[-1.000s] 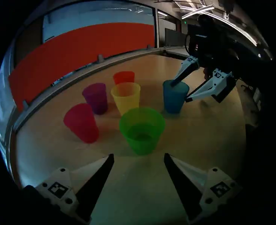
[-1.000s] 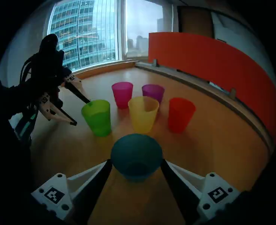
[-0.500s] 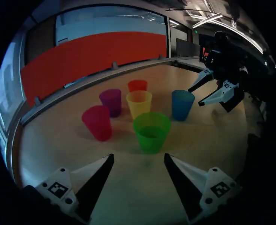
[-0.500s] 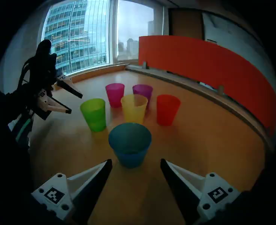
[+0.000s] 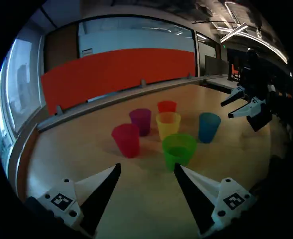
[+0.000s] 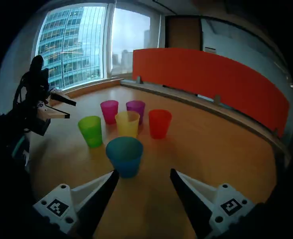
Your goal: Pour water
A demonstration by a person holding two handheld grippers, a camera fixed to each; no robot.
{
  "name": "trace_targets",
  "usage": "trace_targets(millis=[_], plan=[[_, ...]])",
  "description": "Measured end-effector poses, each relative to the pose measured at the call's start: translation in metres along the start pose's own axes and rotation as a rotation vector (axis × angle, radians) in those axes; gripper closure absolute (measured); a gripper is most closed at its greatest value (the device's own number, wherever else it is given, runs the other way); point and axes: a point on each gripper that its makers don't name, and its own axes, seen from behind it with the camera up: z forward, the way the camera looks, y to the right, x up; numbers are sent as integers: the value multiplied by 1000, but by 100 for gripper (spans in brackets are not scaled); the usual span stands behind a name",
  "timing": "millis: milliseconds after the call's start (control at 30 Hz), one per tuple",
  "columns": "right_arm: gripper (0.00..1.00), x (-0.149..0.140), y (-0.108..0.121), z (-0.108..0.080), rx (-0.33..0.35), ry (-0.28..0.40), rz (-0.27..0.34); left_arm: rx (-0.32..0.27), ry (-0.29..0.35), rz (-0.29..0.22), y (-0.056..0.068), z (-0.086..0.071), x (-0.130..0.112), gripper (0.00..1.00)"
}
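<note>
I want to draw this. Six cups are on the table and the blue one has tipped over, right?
Not quite: the blue cup stands upright on the table, as the right gripper view shows. The rest is right.

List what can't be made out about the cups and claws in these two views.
- Water: both views, cup interiors too dim; whether the green cup or blue cup holds any, cannot tell.
- Orange cup: left gripper view, lower part behind the yellow cup.
- Purple cup: right gripper view, base partly behind the yellow cup.
- Left claw: right gripper view, whatever grips it is a dark backlit silhouette.
</note>
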Motion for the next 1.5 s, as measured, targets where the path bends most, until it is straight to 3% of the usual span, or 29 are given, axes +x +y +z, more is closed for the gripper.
trace_targets(millis=[333,667,900,1267,1500], plan=[[0,29,49,-19,-185,102,28,104,126,-84,-31,-8,27,1],[0,51,89,-36,-363,207,34,204,227,-120,-57,-20,43,1],[0,61,103,-46,-481,282,37,263,295,-137,-67,-33,56,1],[0,77,121,-69,-647,424,123,370,390,-171,-83,-54,72,1],[0,86,127,-87,-697,489,172,416,414,-169,-90,-59,77,1]])
